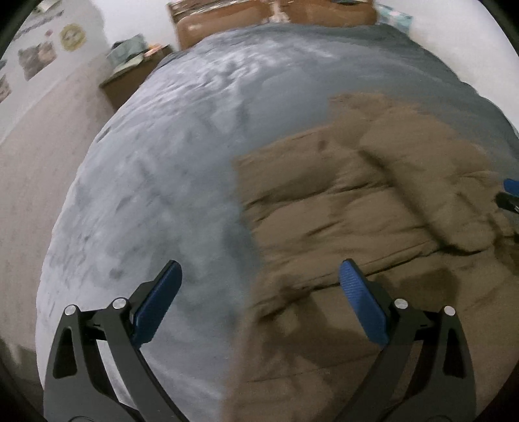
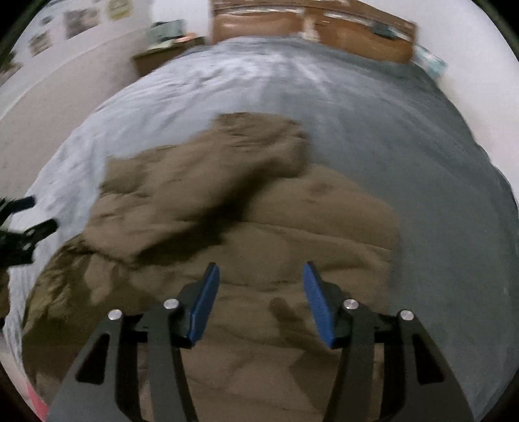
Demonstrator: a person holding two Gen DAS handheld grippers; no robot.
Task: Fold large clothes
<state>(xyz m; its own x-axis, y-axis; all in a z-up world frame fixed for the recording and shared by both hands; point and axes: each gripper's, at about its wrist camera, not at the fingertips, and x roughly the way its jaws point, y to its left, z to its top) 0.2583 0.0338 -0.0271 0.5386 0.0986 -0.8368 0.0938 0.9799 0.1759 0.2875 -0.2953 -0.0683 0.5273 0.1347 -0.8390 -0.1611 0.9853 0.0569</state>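
A large brown quilted jacket [image 1: 373, 211] lies spread on a bed with a grey-blue cover [image 1: 162, 178]. One sleeve is folded across its body [image 2: 201, 181]. My left gripper [image 1: 259, 272] is open and empty, above the jacket's left edge near its lower part. My right gripper [image 2: 259, 272] is open and empty, above the jacket's [image 2: 292, 233] lower middle. The right gripper shows at the right edge of the left wrist view [image 1: 509, 194]. The left gripper shows at the left edge of the right wrist view [image 2: 29, 220]. Both views are blurred.
A brown wooden headboard [image 1: 227, 22] stands at the far end of the bed [image 2: 421, 146]. A nightstand with items [image 1: 133, 71] stands left of it. A carpeted floor [image 1: 39, 162] and a wall with pictures [image 1: 35, 58] lie to the left.
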